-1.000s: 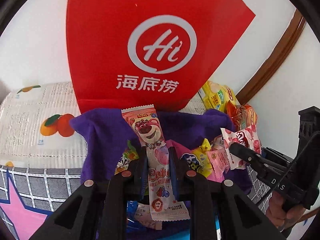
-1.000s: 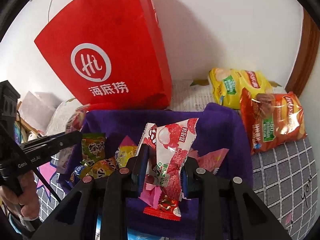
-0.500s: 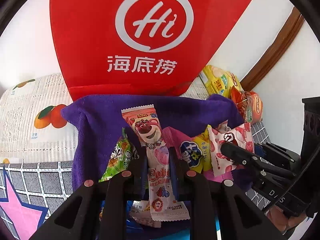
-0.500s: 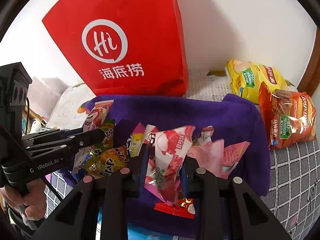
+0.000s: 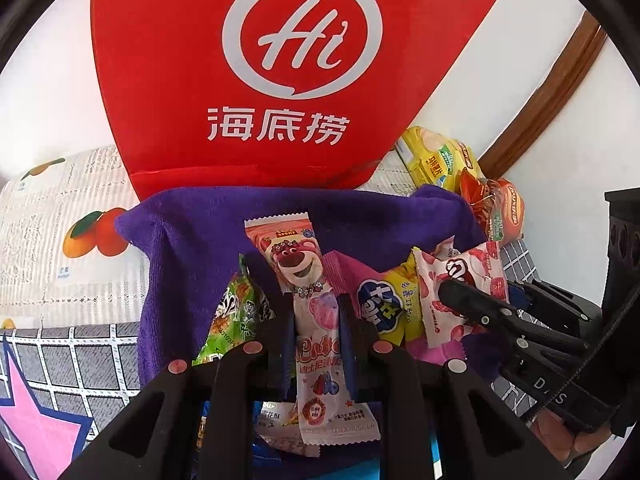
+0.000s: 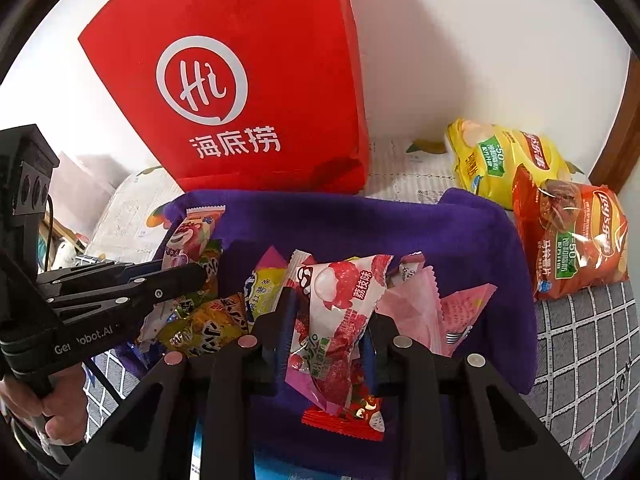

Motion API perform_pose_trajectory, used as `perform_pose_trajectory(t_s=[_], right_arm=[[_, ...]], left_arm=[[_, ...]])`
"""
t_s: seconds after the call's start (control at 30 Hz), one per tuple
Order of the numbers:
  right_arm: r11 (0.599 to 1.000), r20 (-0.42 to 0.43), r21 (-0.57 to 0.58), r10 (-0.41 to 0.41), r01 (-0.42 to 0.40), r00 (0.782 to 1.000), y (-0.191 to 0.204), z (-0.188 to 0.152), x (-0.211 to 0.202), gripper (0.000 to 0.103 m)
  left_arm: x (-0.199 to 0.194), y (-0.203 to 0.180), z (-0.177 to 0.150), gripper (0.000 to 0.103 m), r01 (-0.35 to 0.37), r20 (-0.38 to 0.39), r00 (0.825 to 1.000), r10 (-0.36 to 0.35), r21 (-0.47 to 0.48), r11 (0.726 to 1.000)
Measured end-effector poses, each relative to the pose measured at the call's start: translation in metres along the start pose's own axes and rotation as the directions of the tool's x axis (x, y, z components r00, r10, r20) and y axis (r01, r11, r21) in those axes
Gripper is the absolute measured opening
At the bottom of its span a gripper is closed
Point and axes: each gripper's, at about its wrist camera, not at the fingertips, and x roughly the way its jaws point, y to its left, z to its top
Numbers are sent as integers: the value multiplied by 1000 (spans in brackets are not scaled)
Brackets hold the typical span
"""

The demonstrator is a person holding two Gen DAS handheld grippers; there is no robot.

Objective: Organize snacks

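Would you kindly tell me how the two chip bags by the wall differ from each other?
The yellow chip bag lies nearer the wall; the orange-red chip bag lies nearer the camera and overlaps its edge. The yellow one rests on the pale printed cover, the orange-red one partly on the grey checked cover. Both are sealed, bear green labels and lie right of the purple cloth.

A: Red paper bag (image 5: 280, 80) walls off the back, right against the purple cloth (image 6: 460, 232)

B: Right side's blocked by chip bags (image 6: 568, 232). Bare cloth between the bag and the wrapper pile (image 6: 224, 320) — that's the open lane
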Motion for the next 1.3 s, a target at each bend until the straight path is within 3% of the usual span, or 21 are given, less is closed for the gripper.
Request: perform_pose_trajectory(t_s=[0.5,0.57,0.63,0.7,0.93,1.17,1.3], right_arm=[[998,61,-24,-59,60,996,-1,3,-12,69],[998,75,-28,-62,64,995,-1,3,-15,70],[997,89,-27,-66,68,994,-2,4,-19,71],[998,97,-20,-62,64,993,-3,5,-23,71],[997,118,-1,-70,71,990,-5,7,-38,71],[996,114,48,-76,71,991,-3,0,-71,71],[988,142,20,-153,152,978,12,-16,-103,71]], left_arm=[[6,-3,0,20,9,-12,1000,-8,21,1000],[6,-6,0,23,11,-10,1000,-11,33,999],[3,-10,1,46,19,0,1000,-19,47,999],[-3,-15,1,58,6,22,1000,-8,69,998],[-23,-20,4,58,1,52,999,-5,81,997],[-58,-30,-1,58,-58,109,993,48,90,994],[-82,-39,-20,59,-48,106,994,39,83,995]])
